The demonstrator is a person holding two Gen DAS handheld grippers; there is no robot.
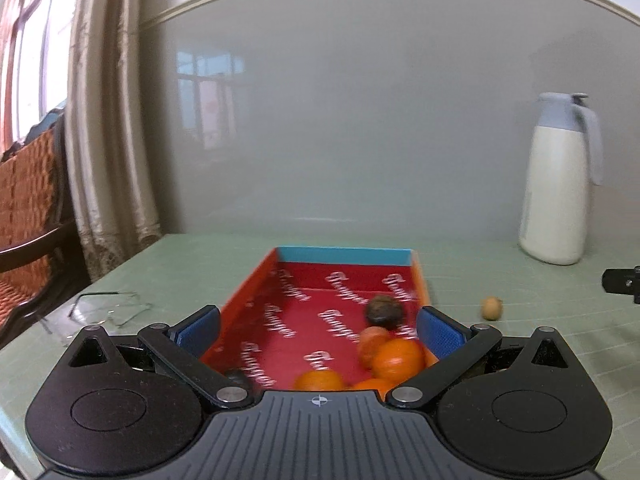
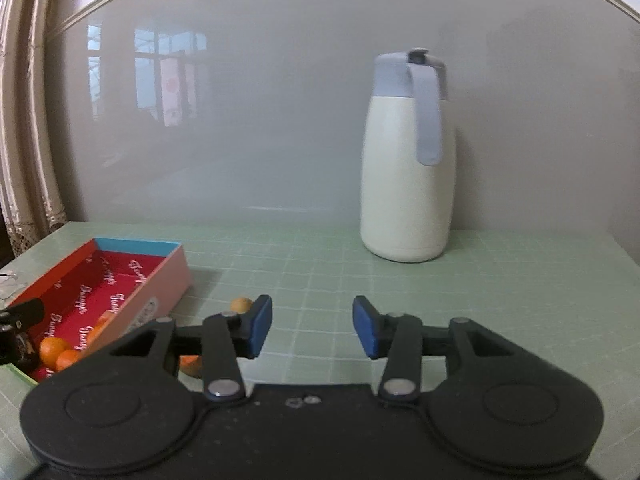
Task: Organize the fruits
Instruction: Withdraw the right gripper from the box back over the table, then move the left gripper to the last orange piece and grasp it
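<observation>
A red box (image 1: 296, 292) with white lettering lies on the green mat. In it sit several oranges (image 1: 398, 358) and a dark brown round fruit (image 1: 385, 311). My left gripper (image 1: 318, 330) is open and empty, just above the box's near end. A small tan fruit (image 1: 491, 308) lies on the mat to the right of the box; it also shows in the right wrist view (image 2: 240, 304). An orange piece (image 2: 191, 363) lies under my right gripper's left arm. My right gripper (image 2: 313, 330) is open and empty over the mat, right of the box (image 2: 160, 284).
A white jug with a pale blue lid and handle (image 2: 408, 184) stands at the back against the grey wall. Wire-framed glasses (image 1: 106, 308) lie on the mat left of the box. A wooden chair (image 1: 28, 208) and a curtain (image 1: 104, 120) stand beyond the table's left edge.
</observation>
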